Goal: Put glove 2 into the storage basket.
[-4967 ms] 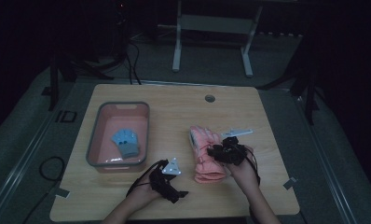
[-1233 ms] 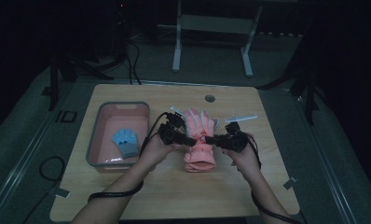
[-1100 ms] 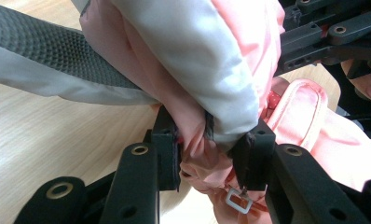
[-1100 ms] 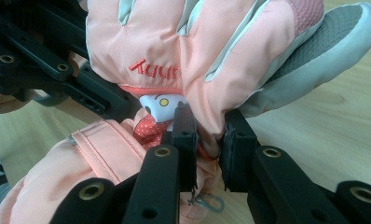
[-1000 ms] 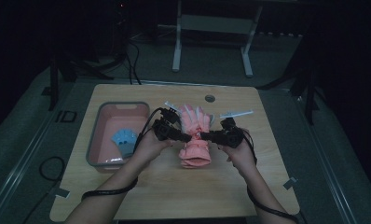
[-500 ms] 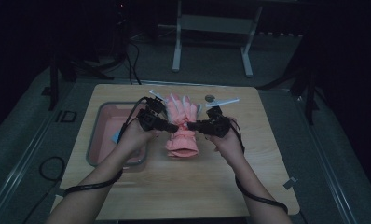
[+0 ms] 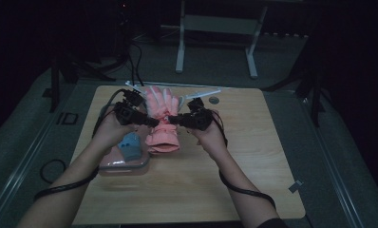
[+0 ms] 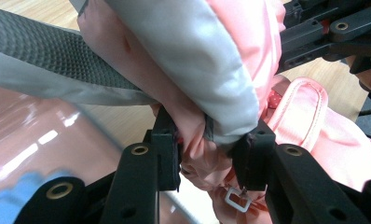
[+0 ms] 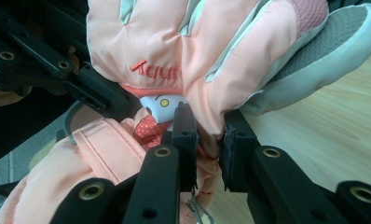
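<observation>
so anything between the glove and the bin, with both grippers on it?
Nothing visible. The left gripper and right gripper each pinch the pink glove, which hangs at the right edge of the clear bin. The bin holds a blue glove, with room beside it.

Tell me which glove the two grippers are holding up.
The pink glove, pinched at its sides by the left gripper and right gripper. The blue glove lies untouched in the tray.

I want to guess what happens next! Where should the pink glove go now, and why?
Probably a little farther left, then down into the clear bin. Both grippers, left and right, pinch the pink ski glove at its wrist, holding it up beside the bin, where a blue glove already lies.
</observation>
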`<state>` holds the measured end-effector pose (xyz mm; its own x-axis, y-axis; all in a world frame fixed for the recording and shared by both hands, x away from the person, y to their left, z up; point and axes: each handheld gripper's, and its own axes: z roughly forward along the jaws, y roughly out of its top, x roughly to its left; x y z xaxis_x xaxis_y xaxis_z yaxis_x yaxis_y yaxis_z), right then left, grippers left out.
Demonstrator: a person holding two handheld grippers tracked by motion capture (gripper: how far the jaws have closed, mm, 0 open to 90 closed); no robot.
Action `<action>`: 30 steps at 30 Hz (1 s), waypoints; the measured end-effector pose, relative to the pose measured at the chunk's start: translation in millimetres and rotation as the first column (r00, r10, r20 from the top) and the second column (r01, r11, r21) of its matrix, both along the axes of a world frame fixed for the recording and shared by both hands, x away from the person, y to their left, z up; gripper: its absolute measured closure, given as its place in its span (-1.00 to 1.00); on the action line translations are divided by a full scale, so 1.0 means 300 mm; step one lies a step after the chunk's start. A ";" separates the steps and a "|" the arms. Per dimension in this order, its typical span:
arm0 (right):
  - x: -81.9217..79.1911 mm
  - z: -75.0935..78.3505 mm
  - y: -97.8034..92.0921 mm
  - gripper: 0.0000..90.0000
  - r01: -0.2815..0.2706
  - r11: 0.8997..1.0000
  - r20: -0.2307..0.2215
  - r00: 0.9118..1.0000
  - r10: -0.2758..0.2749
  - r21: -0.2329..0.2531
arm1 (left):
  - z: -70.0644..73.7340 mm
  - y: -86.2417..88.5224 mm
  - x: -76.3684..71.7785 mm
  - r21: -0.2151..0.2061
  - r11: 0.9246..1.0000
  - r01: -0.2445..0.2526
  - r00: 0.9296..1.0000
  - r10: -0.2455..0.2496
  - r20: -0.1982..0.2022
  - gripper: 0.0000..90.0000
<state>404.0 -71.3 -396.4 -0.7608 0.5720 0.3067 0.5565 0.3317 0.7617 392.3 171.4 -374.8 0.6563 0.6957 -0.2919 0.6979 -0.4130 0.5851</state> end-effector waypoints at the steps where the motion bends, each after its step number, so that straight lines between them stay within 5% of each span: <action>1: 0.002 0.001 0.019 0.74 -0.004 1.000 0.000 1.000 0.004 0.003 | 0.004 0.019 -0.002 0.005 1.000 -0.005 1.000 0.005 -0.001 0.47; 13: 0.026 -0.046 0.274 0.74 -0.055 0.998 -0.014 0.998 0.055 0.034 | -0.016 0.253 -0.008 0.059 0.996 -0.068 0.997 0.070 -0.036 0.46; 20: 0.042 -0.153 0.373 0.73 -0.049 0.999 -0.060 0.997 0.050 0.023 | -0.128 0.331 0.012 0.069 0.994 -0.081 0.992 0.087 -0.095 0.46; 22: 0.044 -0.171 0.382 0.73 -0.047 0.999 -0.073 0.996 0.048 0.018 | -0.128 0.331 0.012 0.069 0.994 -0.081 0.992 0.087 -0.095 0.46; 25: 0.043 -0.233 0.405 0.73 -0.049 0.999 -0.100 0.994 0.048 -0.009 | -0.217 0.350 0.020 0.071 0.994 -0.079 0.985 0.089 -0.150 0.46; 30: 0.035 -0.290 0.417 0.73 -0.056 0.998 -0.138 0.989 0.050 -0.043 | -0.274 0.352 0.017 0.071 0.995 -0.070 0.979 0.083 -0.186 0.46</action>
